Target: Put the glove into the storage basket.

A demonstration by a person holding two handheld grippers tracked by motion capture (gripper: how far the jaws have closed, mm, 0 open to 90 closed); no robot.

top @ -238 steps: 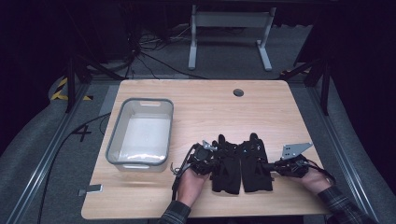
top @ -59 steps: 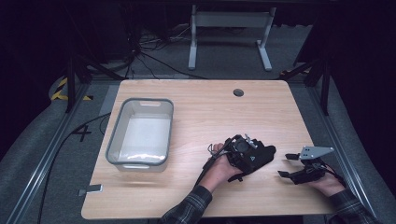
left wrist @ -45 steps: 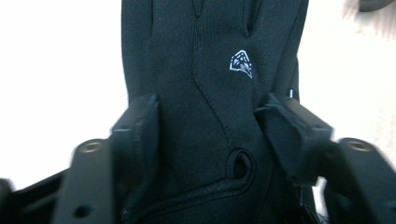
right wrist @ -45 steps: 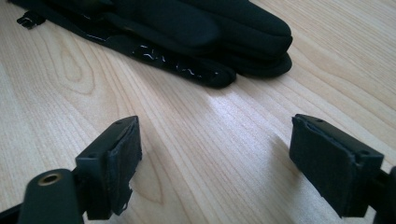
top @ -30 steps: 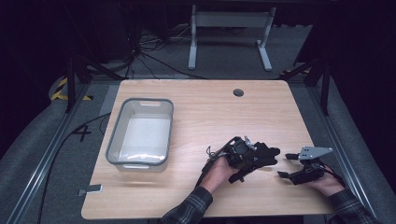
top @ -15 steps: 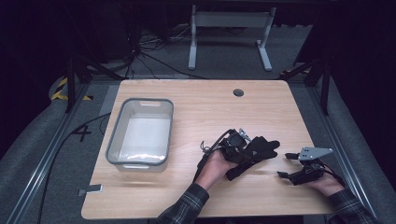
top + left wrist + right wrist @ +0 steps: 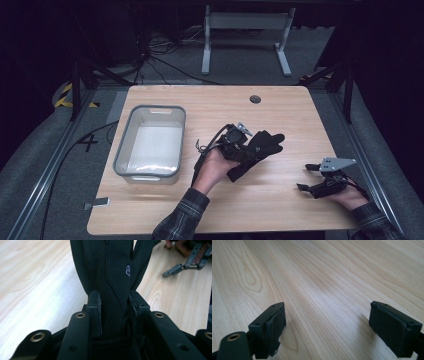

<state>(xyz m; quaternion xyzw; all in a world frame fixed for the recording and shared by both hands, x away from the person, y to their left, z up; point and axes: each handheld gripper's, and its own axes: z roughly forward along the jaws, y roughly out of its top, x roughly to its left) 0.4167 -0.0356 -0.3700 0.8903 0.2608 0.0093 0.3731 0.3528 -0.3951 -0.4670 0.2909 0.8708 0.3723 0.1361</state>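
Wooden table [image 7: 300, 110] seen from above. At left, a clear plastic bin [image 7: 121, 155] w/ grey rim; nothing visible inside, just its pale bottom. Centre: person's left hand holds the left gripper [image 7: 115, 303], jaws clamped on a black glove [image 7: 257, 150], which hangs from it, lifted off the tabletop, right of the bin. Glove has a small white logo [image 7: 128, 270], too small to read. Near right: right gripper [image 7: 327, 327] sits low over bare wood, jaws wide apart, nothing betw. them, well apart from the glove.
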